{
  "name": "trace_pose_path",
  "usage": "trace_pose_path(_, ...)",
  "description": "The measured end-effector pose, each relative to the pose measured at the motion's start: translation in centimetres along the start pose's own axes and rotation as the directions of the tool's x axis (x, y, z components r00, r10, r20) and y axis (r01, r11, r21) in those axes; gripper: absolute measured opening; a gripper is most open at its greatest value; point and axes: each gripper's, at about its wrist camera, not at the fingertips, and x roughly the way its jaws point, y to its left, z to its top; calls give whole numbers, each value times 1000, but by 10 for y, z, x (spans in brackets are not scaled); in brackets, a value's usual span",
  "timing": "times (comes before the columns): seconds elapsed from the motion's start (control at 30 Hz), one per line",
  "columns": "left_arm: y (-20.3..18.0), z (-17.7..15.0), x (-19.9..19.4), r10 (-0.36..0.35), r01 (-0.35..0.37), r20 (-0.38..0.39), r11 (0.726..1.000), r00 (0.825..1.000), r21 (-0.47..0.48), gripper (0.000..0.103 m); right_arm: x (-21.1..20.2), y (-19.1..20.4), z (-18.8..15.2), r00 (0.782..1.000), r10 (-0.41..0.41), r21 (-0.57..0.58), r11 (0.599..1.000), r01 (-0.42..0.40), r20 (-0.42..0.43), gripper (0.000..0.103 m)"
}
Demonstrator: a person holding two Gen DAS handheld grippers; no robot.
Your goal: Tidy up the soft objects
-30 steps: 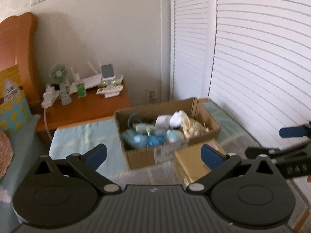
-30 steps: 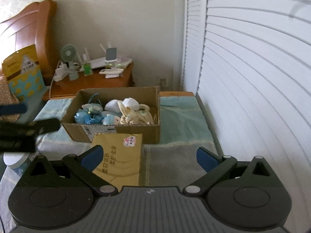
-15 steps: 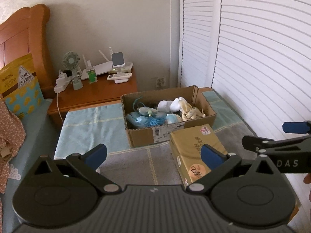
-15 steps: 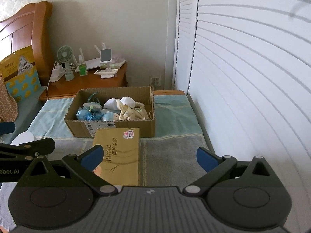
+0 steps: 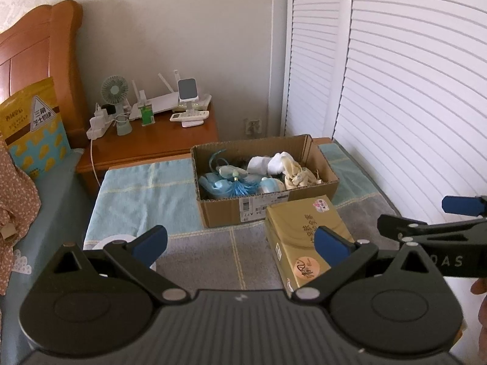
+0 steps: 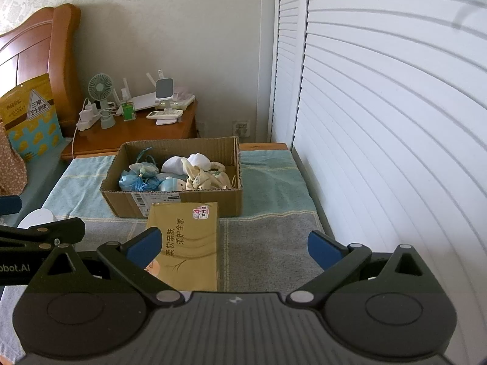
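The white round object [image 5: 117, 241] (identity unclear) hides behind the left tool [image 5: 240, 245].

"柔软亲肤 柔护全家" printed on the gold box [image 6: 190, 245], "4" on its sticker [image 6: 201, 212], "DAS" on the right tongs [image 5: 450, 261], "bot.AI" on the left tongs [image 6: 15, 268], "三角芝士脆块" on the yellow snack bag [image 5: 33, 127]

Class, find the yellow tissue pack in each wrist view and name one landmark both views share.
Left wrist view: the yellow tissue pack lies right of centre, in front of the cardboard box, partly behind the right fingertip.
Right wrist view: the pack lies centre-left, just in front of the box.
Shared landmark: the small green fan on the nightstand.
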Motion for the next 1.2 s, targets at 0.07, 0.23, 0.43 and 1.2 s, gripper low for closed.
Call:
trace_pose_path(0.07,-1,0,-1,0,0,1,1000,1000,-1,102,0,0,0,1000,-1,-1,1000,1,1,103)
trace_pose_path(0.23,0,1,-2,2,-2,0,1000,1000,-5,102,-1,0,1,1000,-1,2,1000,1,3,103)
trace_pose_path(0.43,0,2,-3,10,-10,2,1000,1000,-6,102,-1,-1,1,1000,-4,0,1000,4,5,103)
trace_pose_path(1.2,-1,2,2,20,-20,-15,1000,1000,-14,102,1,-1,0,1000,-11,-1,1000,11,6,103)
